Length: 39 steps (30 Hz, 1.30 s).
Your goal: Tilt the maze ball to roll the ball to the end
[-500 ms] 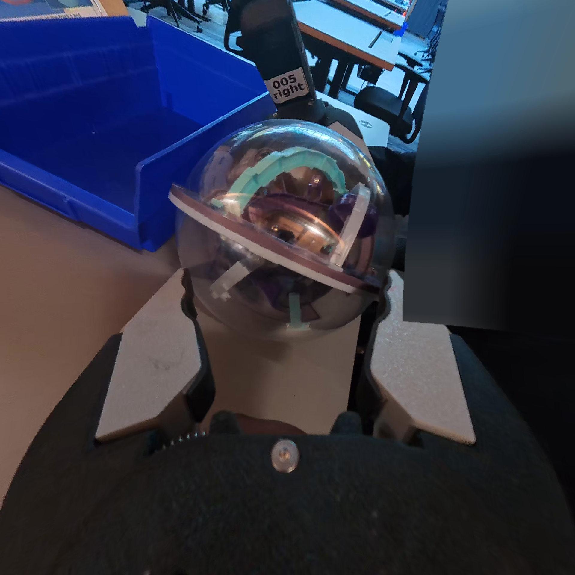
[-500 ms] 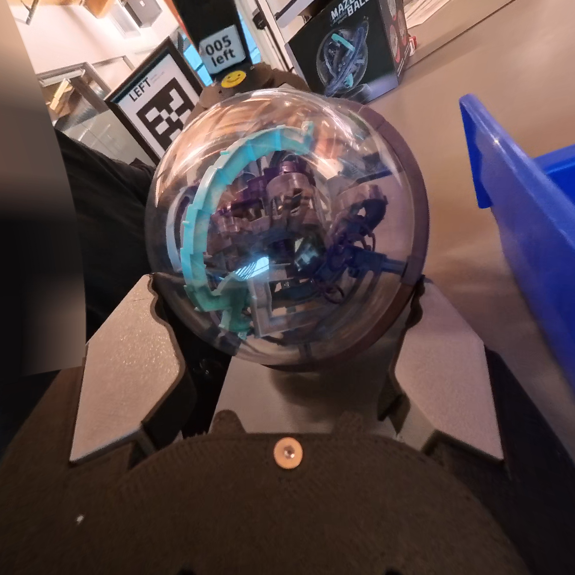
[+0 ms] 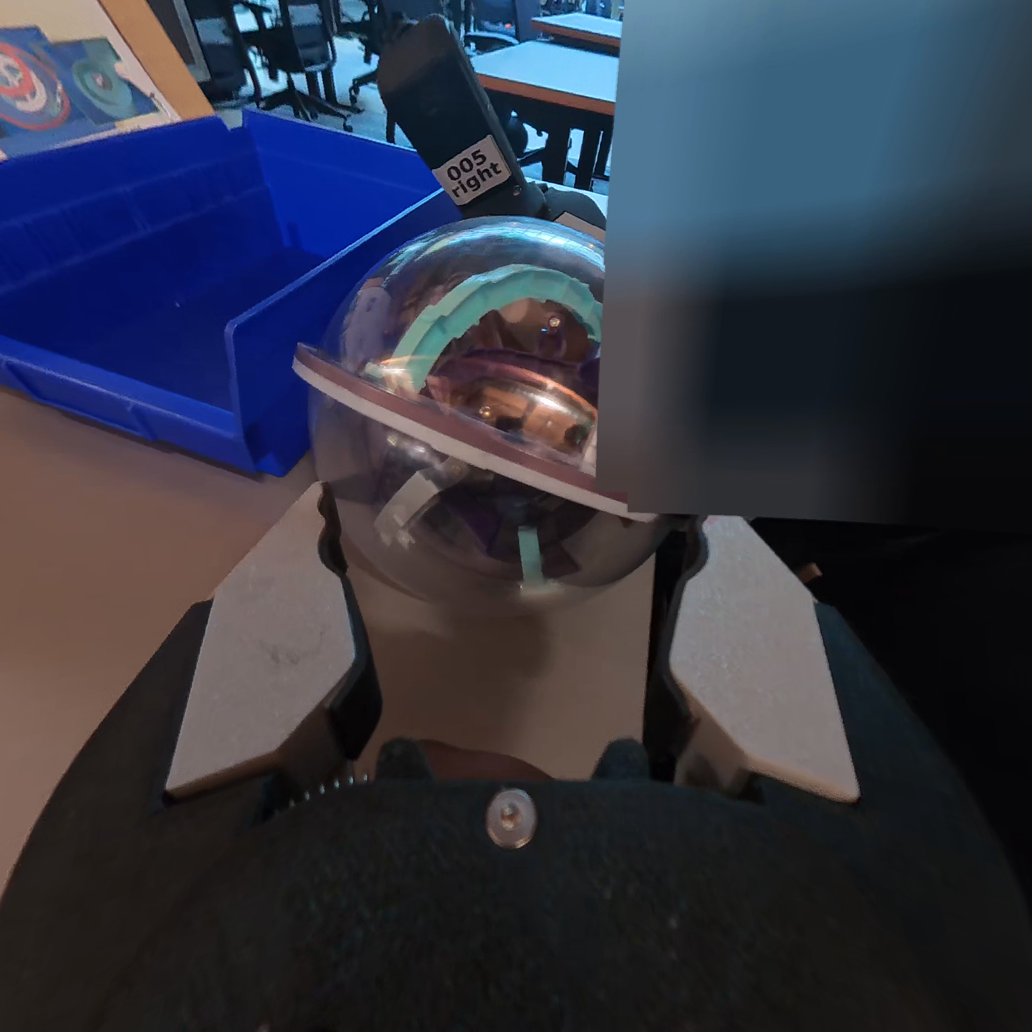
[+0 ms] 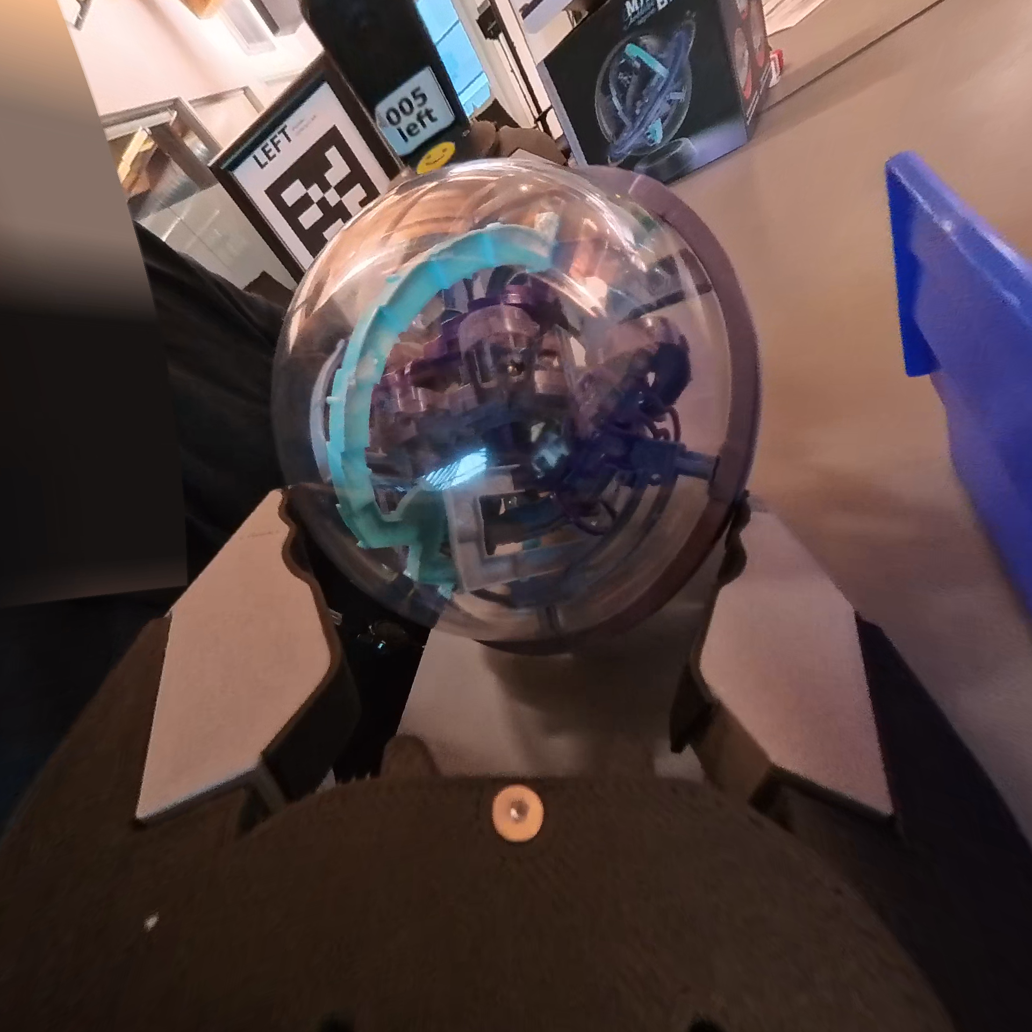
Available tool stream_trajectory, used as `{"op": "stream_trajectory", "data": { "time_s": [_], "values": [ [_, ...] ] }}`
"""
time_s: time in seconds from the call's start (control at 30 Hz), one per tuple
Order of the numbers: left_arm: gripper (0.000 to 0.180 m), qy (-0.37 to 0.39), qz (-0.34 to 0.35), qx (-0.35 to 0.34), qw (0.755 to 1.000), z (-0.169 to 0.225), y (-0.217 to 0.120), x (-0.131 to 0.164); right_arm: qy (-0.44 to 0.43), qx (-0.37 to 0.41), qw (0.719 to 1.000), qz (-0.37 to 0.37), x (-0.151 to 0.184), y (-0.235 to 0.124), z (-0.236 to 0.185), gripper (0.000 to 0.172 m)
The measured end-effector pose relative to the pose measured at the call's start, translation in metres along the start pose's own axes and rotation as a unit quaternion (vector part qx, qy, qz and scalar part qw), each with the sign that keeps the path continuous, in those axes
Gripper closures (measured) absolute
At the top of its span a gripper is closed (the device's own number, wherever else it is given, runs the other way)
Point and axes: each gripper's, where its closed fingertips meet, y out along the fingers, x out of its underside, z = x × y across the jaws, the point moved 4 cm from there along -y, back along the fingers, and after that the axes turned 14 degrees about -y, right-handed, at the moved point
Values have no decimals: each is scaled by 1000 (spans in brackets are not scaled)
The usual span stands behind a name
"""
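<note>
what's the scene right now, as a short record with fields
held object: clear maze ball with teal and purple tracks inside
left gripper: fingers against the ball's lower sides
right gripper: fingers against the ball's sides, at its dark rim
ball rim: tilted, lower toward the right in the left wrist view
nearby: blue bin on the tan table
background: dark product box
</note>
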Motion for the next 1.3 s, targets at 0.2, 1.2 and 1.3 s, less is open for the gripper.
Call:
{"op": "stream_trajectory", "data": {
  "time_s": [0.2,1.2,1.3],
  "values": [
    [59,19,-2,-23,1000,-4,6,0,-25,35,999,13,-4,-2,1,27],
    [60,4,7,-6,1000,2,12,-20,-120,127,984,11,-9,-7,-4,15],
    [62,1,10,-1,1000,2,12,-22,-156,150,976,10,-12,-11,-6,15]
  ]
}}
